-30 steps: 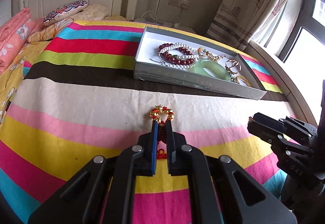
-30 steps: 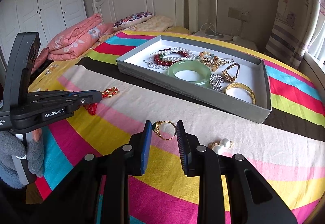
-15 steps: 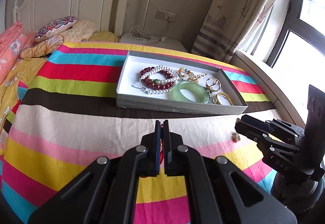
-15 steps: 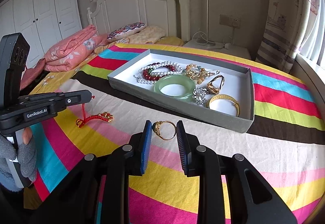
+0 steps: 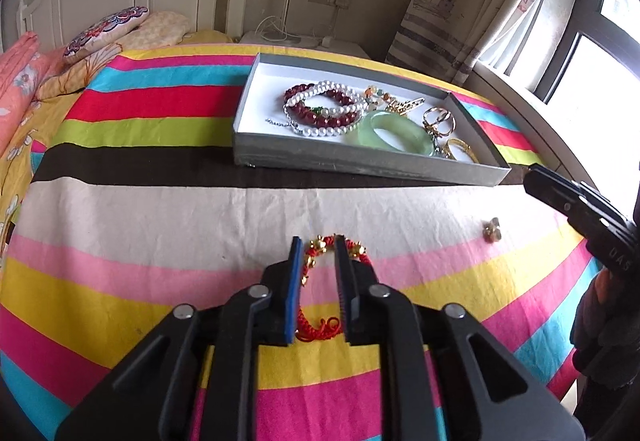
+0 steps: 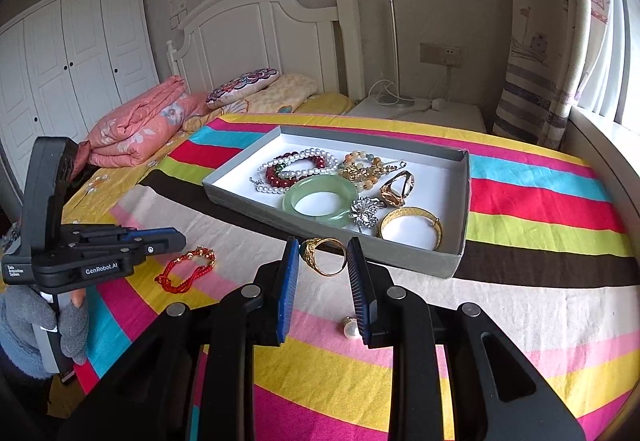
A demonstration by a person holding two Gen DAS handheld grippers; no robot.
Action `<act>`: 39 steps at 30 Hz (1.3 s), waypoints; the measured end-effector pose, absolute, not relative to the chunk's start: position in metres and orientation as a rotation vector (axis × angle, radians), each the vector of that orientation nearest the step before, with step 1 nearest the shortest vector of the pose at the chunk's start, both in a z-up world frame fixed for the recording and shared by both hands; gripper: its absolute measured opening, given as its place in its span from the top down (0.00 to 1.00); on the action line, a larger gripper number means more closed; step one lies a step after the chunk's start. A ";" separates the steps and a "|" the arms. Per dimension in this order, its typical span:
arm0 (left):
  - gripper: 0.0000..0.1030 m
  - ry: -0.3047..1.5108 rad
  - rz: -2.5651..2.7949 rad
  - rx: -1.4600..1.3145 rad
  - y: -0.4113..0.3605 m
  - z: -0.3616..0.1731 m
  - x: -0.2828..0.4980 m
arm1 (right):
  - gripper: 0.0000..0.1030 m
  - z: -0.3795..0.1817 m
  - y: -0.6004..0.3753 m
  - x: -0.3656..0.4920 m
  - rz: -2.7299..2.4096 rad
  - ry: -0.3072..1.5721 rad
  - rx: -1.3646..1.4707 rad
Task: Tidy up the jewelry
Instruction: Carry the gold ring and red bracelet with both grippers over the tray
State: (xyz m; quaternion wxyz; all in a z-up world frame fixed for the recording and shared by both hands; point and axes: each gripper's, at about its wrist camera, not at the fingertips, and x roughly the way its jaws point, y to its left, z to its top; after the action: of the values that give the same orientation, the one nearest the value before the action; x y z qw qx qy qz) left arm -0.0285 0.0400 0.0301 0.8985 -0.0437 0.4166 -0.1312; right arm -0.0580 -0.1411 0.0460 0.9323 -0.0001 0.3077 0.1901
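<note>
We look along two handheld claws over a bed with a striped cover. At twelve o'clock in both views sits a grey tray (image 6: 456, 261) already holding most of the jewelry: a pearl and red bead tangle (image 6: 296, 169), a green bangle (image 6: 320, 201), a silver brooch (image 6: 365, 213), a gold bangle (image 6: 410, 227) and other gold pieces. We judge the sorting well along, with three items left outside.

Our right claw (image 6: 323, 253) is clenched on a gold ring (image 6: 323, 256), carried in the air just short of the tray's near wall. Our left claw (image 5: 316, 261) is opening; the red cord bracelet (image 6: 186, 269) lies on the cover between its parted fingers, released, not gripped. From the right view it lies at nine o'clock, well short of the tray. A pearl earring (image 6: 352, 328) lies on the cover at six o'clock, beneath the right claw.

Further off, pillows (image 6: 244, 85) and a folded pink quilt (image 6: 136, 129) lie by the headboard at eleven o'clock. Only the tray's near wall stands between the ring and the tray floor; it must be cleared.
</note>
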 end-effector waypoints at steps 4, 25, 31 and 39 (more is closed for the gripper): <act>0.31 0.822 -0.297 -0.034 0.027 0.027 -0.045 | 0.75 0.047 -0.142 -0.058 0.390 0.628 0.002; 0.96 0.774 -0.423 -0.035 0.007 0.077 -0.013 | 0.75 0.053 -0.147 -0.055 0.386 0.604 0.009; 0.96 0.716 -0.445 -0.030 -0.013 0.118 0.015 | 0.75 0.056 -0.152 -0.040 0.379 0.598 0.022; 0.96 0.690 -0.416 -0.022 -0.050 0.132 0.070 | 0.75 0.058 -0.163 0.008 0.337 0.616 0.037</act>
State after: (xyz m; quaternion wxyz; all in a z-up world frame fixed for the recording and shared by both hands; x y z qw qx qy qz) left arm 0.0704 -0.0504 0.1321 0.9199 -0.0106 0.3357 -0.2026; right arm 0.0078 -0.1628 0.0584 0.9389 0.0179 0.3016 0.1651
